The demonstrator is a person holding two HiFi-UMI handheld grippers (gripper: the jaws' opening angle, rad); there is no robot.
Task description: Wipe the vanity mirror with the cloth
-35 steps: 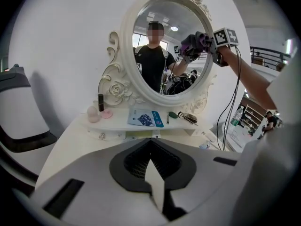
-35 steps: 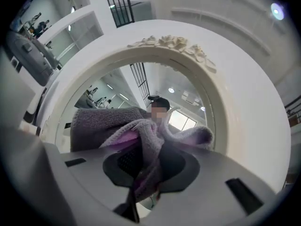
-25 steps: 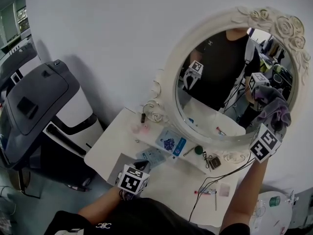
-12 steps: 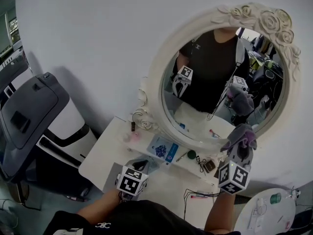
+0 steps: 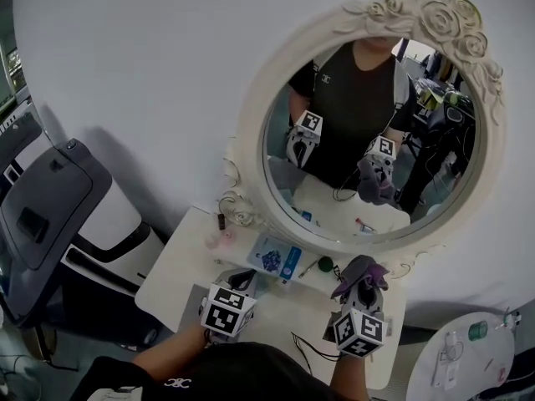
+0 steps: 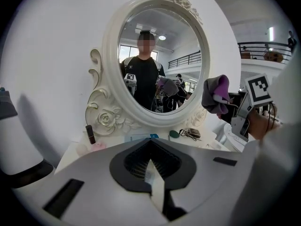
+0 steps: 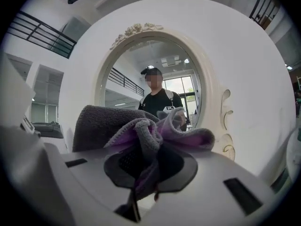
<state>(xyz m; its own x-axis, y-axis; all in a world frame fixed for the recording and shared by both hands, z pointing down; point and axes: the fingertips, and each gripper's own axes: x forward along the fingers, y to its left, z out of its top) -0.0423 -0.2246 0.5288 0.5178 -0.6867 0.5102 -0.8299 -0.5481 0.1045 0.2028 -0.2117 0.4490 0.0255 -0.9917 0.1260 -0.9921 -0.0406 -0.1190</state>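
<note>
**Between strokes: cloth off the glass**

Since one second ago, a drop of the right gripper (image 5: 361, 291) from the right rim of the mirror (image 5: 368, 98) to just above the table (image 5: 180, 261). Jaws clamped on the cloth (image 5: 362, 271), bunched grey and purple above the tips, well clear of the glass. Left gripper (image 5: 238, 286) low over the table's near edge, jaws pressed together on nothing. To wipe well: raise the cloth back to the upper glass and press with the bunched wad, not the jaw tips. Sweep in overlapping arcs from top to bottom, stopping short of the moulded frame (image 5: 418, 15). Keep clear of the clutter (image 5: 284, 257) under the mirror on each return.
</note>
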